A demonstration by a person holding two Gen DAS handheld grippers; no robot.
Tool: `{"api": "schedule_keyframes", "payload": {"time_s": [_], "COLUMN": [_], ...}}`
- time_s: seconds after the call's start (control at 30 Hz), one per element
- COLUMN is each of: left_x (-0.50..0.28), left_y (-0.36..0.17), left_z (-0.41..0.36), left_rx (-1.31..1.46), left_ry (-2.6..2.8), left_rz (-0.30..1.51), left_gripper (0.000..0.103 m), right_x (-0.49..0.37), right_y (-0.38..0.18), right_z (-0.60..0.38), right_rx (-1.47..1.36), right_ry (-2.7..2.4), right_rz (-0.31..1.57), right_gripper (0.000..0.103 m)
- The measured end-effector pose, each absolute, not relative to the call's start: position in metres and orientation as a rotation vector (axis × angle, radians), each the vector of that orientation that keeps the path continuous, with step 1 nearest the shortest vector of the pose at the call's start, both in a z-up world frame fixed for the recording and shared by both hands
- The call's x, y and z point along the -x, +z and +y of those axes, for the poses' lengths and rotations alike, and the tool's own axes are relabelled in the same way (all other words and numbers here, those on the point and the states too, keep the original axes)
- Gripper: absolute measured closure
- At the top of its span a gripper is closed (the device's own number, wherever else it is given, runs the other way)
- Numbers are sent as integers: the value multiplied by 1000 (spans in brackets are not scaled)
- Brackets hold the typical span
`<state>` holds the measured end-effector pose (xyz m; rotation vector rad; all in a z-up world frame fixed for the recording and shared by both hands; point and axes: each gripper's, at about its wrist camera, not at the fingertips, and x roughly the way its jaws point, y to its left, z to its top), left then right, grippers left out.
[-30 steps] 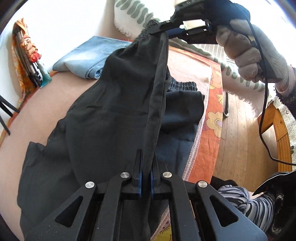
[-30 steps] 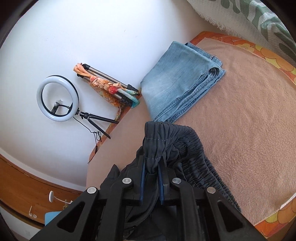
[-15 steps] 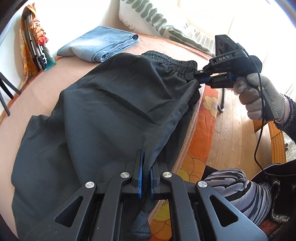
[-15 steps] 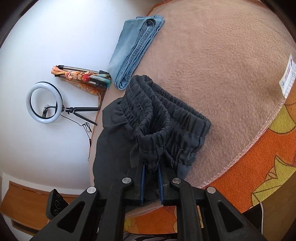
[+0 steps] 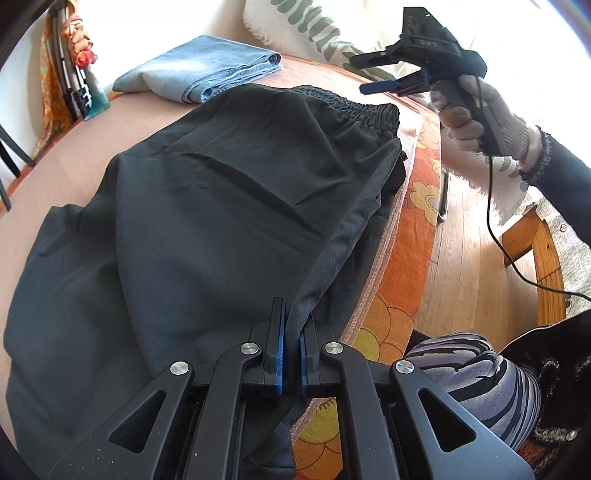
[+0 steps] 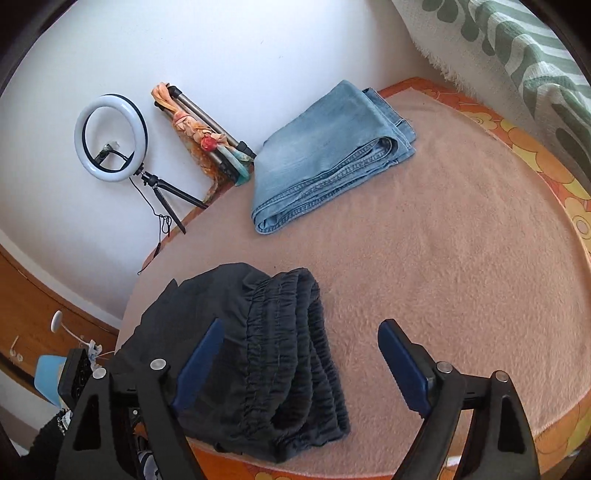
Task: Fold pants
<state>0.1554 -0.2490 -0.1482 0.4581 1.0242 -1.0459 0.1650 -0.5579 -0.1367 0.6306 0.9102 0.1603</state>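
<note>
Black pants [image 5: 221, 206] lie spread on the pink blanket [image 5: 74, 155], with the gathered waistband [image 5: 354, 107] at the far end. At the near edge my left gripper [image 5: 290, 354] is shut on a fold of the pants' side seam. My right gripper [image 5: 369, 74], held by a gloved hand, hovers just past the waistband with its jaws opening. In the right wrist view the right gripper [image 6: 301, 332] stands wide above the bunched waistband [image 6: 284, 354]. The blue pads [image 6: 399, 354] touch no cloth.
Folded blue jeans [image 6: 328, 155] lie at the back of the blanket [image 6: 461, 258]. A ring light [image 6: 110, 136] and a tripod wrapped in a scarf [image 6: 203, 129] stand by the wall. A green-patterned cushion [image 5: 314, 33], an orange flowered cover [image 5: 417, 221] and a wooden floor [image 5: 465, 258] lie to the right.
The pants came down from hanging in the air to lying flat on the blanket. My right gripper let go of the waistband, opened wide and lifted off it. My left gripper kept its hold.
</note>
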Motion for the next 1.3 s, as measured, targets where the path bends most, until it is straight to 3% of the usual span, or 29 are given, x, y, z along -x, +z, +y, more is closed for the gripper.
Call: {"api": "schedule_keyframes", "payload": {"time_s": [0.2,0.33,0.4,0.43,0.5,0.57,0.73,1.07,1.23,1.3], "left_x": [-158,-161,-161,-161,-160,-163,-185,-193,-192,-191], "left_y": [-145,-131,-116,-107,-88,-78,-98,-147,-149,-148], "left_z": [-239,-226,-210,-200,-174,-140,-58,11,15,19], "left_rx": [-393,-334,-271,-238,-167,-99,-18,93,93,113], "left_ry": [-1055,-1033,-1018,-1012,-983,-913,-632,-425,-409,-407], "left_rz": [1040,1054,1041,1023,968,924,934,986,987,984], "left_gripper": [97,89,85,83,70,65,65,65,65,65], "right_x": [-204,-209,-207,-207,-204,-200,-184,-164,-167,-173], "right_y": [-179,-180,-180,-180,-182,-182,-158,-79,-107,-124], "right_z": [-539,-519,-514,-513,-513,-511,-499,-506,-525,-527], "right_rx": [-679,-616,-581,-563,-565,-587,-555,-189,-209,-260], "right_ry": [318,369,357,348,344,355,332,64,12,28], "right_rz": [994,978,978,979,978,976,930,880,971,1038], "right_gripper": [17,21,38,52,61,73,86,89,87,79]}}
